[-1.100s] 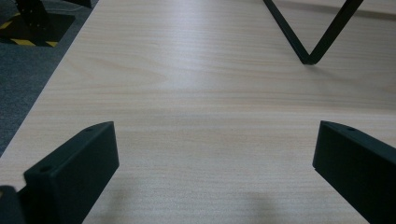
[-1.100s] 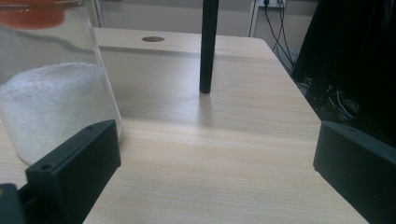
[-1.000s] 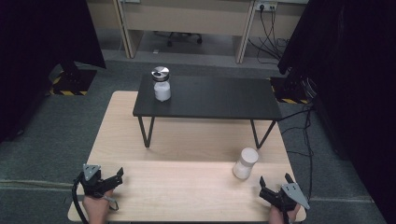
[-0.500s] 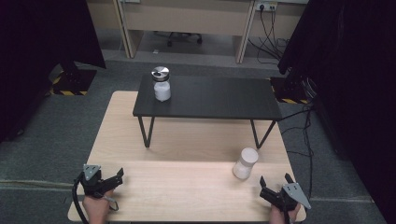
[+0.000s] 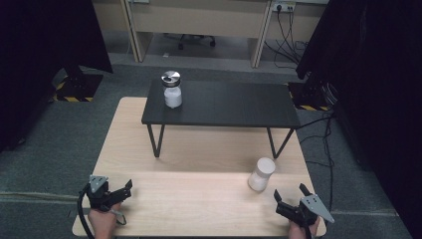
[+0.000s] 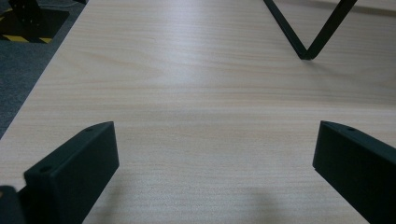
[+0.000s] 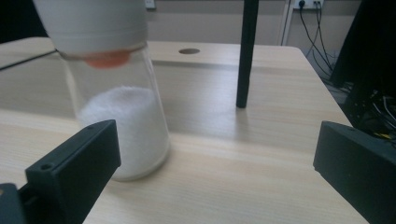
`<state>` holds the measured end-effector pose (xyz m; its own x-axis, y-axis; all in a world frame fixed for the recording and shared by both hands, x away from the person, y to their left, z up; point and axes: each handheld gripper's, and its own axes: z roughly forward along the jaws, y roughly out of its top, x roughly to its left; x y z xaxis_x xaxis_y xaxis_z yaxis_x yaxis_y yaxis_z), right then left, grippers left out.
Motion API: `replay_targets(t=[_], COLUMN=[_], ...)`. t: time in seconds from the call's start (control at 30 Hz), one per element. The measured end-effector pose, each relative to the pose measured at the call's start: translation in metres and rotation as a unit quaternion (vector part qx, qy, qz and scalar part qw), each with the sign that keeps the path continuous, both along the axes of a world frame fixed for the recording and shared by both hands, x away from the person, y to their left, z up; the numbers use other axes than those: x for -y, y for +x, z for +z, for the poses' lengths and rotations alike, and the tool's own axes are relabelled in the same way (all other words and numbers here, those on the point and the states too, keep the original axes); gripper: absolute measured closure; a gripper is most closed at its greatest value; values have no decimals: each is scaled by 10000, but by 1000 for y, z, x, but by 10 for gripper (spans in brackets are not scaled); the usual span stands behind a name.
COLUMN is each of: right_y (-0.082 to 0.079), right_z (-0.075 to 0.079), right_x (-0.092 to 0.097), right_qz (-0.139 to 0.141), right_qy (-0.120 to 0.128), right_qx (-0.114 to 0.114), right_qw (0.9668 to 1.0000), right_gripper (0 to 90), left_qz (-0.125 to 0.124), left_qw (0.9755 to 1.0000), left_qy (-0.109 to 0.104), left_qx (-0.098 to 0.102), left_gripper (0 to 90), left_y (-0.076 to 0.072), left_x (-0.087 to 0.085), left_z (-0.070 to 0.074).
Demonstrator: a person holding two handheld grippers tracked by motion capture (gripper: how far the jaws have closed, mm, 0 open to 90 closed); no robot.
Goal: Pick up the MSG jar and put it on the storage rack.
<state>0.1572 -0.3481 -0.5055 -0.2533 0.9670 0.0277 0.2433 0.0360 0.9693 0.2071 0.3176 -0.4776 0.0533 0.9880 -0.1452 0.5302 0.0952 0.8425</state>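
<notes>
Both tools rest at the near worktop (image 5: 199,199) edge, jaws apart: left tool (image 5: 119,190) holds nothing, right tool (image 5: 291,198) just near of the white-capped jar (image 5: 261,174)

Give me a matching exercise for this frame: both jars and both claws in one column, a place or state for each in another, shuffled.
1. steel-lid jar
2. white-lid jar
3. left claw
4. right claw

a. open, just behind the white-lid jar
b. on the black shelf
c. open, over bare wood
d. on the table near the shelf's right leg

Pairs: 1-b, 2-d, 3-c, 4-a
</notes>
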Motion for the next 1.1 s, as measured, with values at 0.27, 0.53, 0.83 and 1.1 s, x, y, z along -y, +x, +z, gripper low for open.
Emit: replay_targets(t=[0.27, 0.53, 0.83, 1.1], right_y=[-2, 3, 5, 12], right_z=[8, 11, 12, 15], right_x=[1, -8, -15, -18], right_qz=[297, 311, 516, 726], right_qy=[104, 62, 173, 277], right_qx=[48, 177, 414, 426], right_qw=[9995, 9993, 9977, 9961], right_gripper=[7, 6, 4, 3], left_qz=[-14, 4, 9, 18], left_qw=[9999, 10000, 9999, 9998], left_qy=[100, 95, 163, 177], left_qx=[3, 3, -23, -24], left_gripper=[0, 0, 0, 0], left_y=[0, -1, 0, 0], left_x=[3, 3, 5, 6], left_z=[0, 0, 1, 1])
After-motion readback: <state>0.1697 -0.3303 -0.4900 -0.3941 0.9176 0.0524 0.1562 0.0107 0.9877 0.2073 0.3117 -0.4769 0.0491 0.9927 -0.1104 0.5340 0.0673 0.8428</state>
